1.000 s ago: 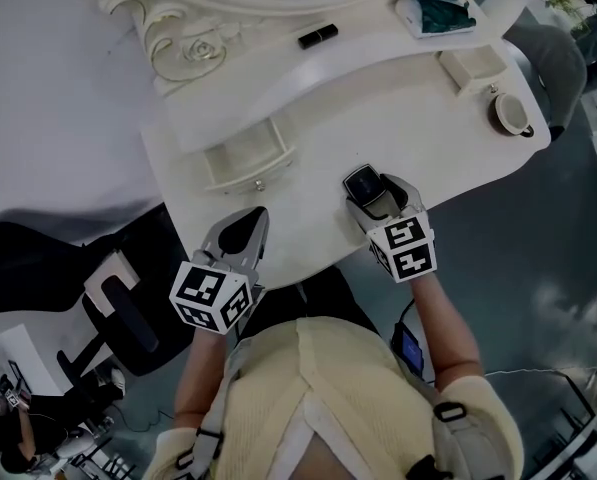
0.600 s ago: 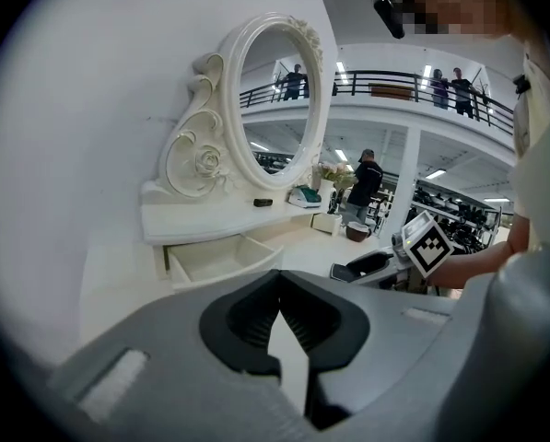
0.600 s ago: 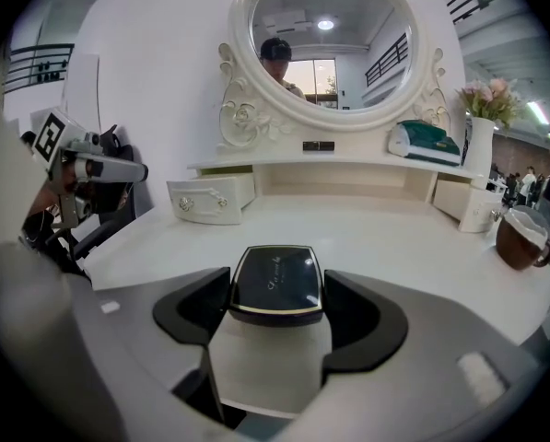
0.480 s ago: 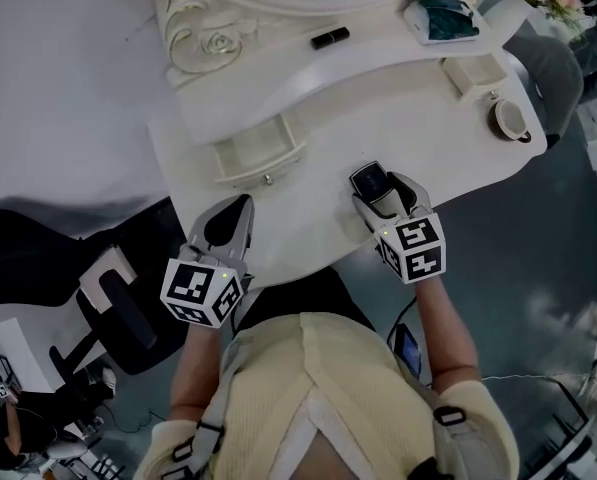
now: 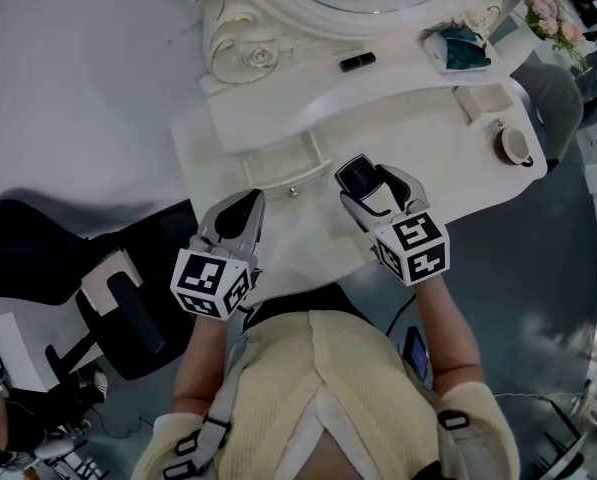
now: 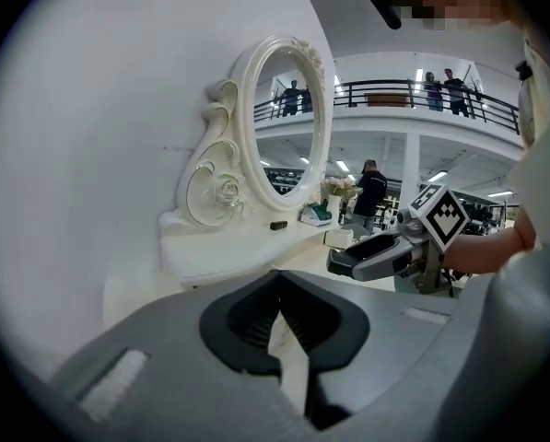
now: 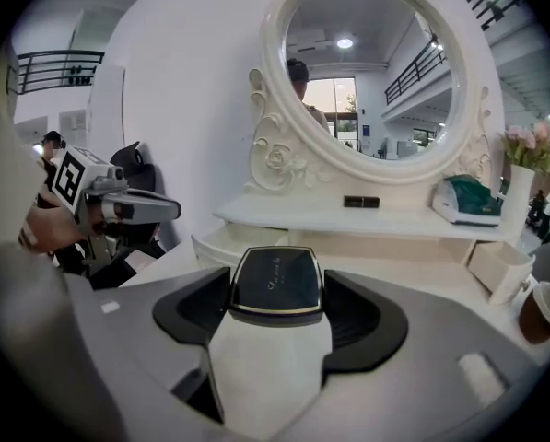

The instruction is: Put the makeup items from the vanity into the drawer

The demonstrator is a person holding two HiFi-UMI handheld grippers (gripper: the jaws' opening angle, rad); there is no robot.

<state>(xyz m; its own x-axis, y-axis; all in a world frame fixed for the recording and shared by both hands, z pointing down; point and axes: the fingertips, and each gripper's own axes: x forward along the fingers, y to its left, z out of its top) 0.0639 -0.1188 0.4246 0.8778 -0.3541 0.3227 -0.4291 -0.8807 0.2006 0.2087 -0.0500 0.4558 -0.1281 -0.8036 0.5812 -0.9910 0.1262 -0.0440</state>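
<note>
The right gripper (image 5: 371,184) clamped a compact (image 5: 356,174) beside the open drawer (image 5: 278,158). The left gripper (image 5: 249,201) was closed and empty. A lipstick (image 5: 357,61) lay beyond the drawer.

Head view looks steeply down; gripper views share vanity (image 5: 418,118).

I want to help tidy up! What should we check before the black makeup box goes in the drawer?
1. Compact gripped by right gripper: ok, jaws shut on it.
2. Drawer open: ok.
3. Left gripper out of the way: ok, shut, empty, short of the drawer.
4. Compact over the drawer: not ok, it is to the drawer's right in the head view.
5. Shelf free of makeup: not ok, a lipstick lies there.
</note>
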